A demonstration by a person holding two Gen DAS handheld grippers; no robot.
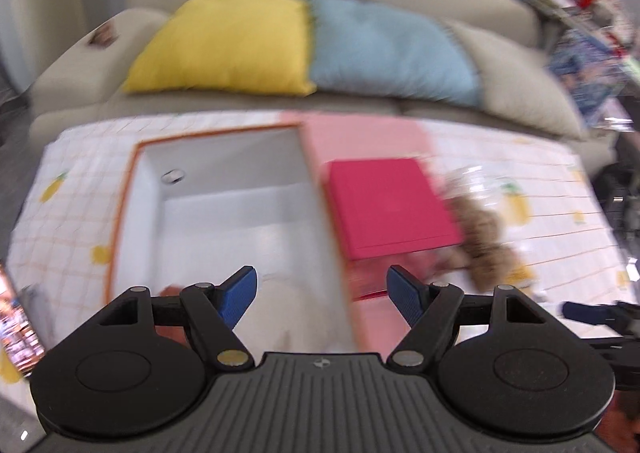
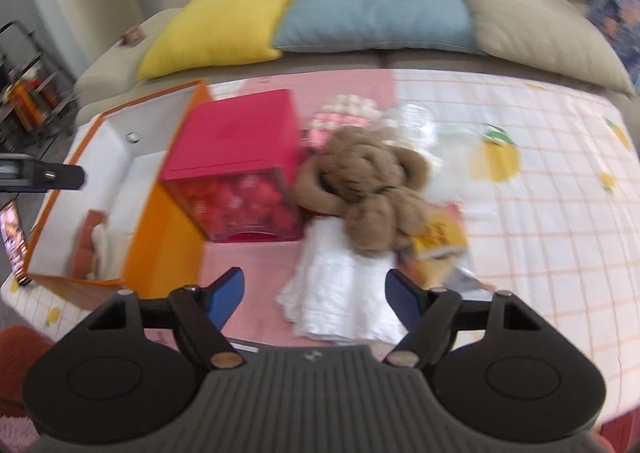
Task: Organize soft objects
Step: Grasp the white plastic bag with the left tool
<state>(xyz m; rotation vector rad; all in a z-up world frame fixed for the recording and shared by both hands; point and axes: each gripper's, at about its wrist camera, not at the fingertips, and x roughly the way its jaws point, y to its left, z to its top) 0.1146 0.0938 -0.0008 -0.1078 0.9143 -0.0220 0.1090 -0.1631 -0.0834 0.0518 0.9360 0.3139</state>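
Right wrist view: my right gripper [image 2: 314, 295] hangs wide open, nothing between the jaws, aimed down at the white folded cloth [image 2: 344, 293] lying on the pink mat [image 2: 248, 261]. The brown plush toy [image 2: 368, 189] sits on the cloth's far end, touching it, with a clear plastic bag [image 2: 432, 129] behind and a yellow packet [image 2: 438, 241] beside it. The red box [image 2: 236, 161] stands just left of the plush, against the orange bin [image 2: 168, 233].

Left wrist view: my left gripper [image 1: 322, 295] is also spread wide and empty, over the near end of the bin, whose white interior [image 1: 224, 205] holds a couple of soft items at the near end, blurred, can't say what.

Likely next step: grab the cloth or the plush and move it to the bin. To do it well, take the plush first, since it pins the cloth. Pinch through the body, not an ear. For the cloth, bite the folded edge so layers stay together. Keep clear of the red box and drop low into the bin.
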